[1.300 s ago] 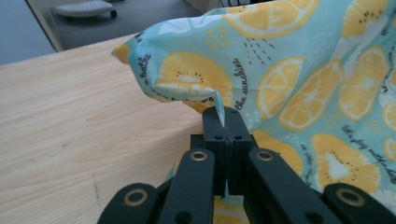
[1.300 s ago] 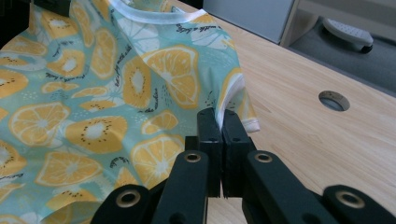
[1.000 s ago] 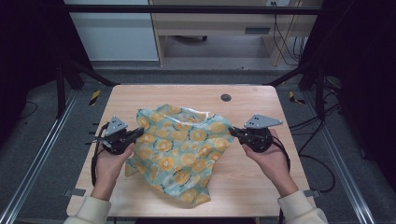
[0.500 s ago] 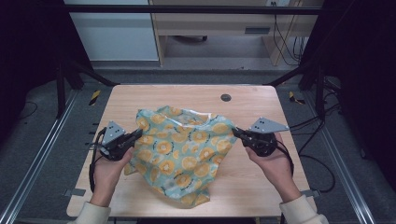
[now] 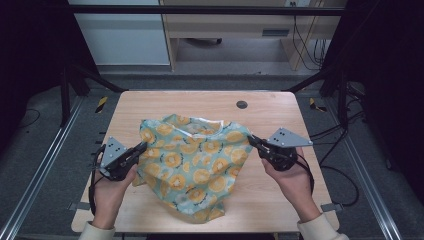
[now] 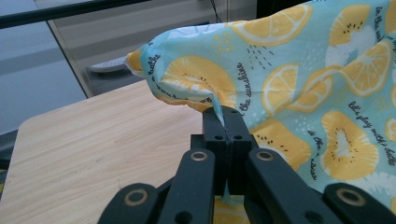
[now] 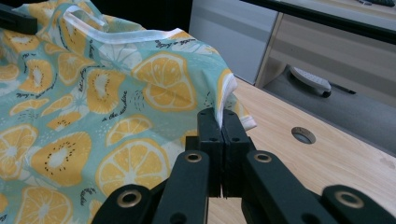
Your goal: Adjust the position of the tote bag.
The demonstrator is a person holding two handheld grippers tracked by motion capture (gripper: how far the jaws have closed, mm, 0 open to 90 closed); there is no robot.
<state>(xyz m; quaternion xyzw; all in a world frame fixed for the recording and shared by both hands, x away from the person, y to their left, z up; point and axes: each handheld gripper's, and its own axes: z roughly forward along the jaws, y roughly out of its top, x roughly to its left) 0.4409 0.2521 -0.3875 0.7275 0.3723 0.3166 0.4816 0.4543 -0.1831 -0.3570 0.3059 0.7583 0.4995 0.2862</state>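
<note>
A light wooden bench [image 5: 165,107] carries a teal garment [image 5: 197,162] printed with orange and lemon slices. The garment lies rumpled across the middle of the bench, nearer its front edge, with a white-trimmed opening [image 5: 202,125] on the far side.

The left gripper [image 5: 141,147] meets the garment at its left edge. In the left gripper view, the jaws of this gripper [image 6: 227,122] are pressed together with a thin fold of the garment [image 6: 299,88] clamped between them; the fabric rises off the bench [image 6: 102,140] from the clamp point.

The right gripper [image 5: 251,140] meets the garment at its right edge. In the right gripper view, this gripper [image 7: 221,122] is likewise closed on a white-hemmed edge of the garment [image 7: 107,107], which stands up from the jaws.

A round dark hole [image 5: 242,104] sits in the bench beyond the garment, toward the far edge; it shows beside the garment's clamped corner in the right gripper view [image 7: 303,135].

A person's hand [image 5: 107,192] holds the left gripper, and the other hand [image 5: 291,180] holds the right one.
</note>
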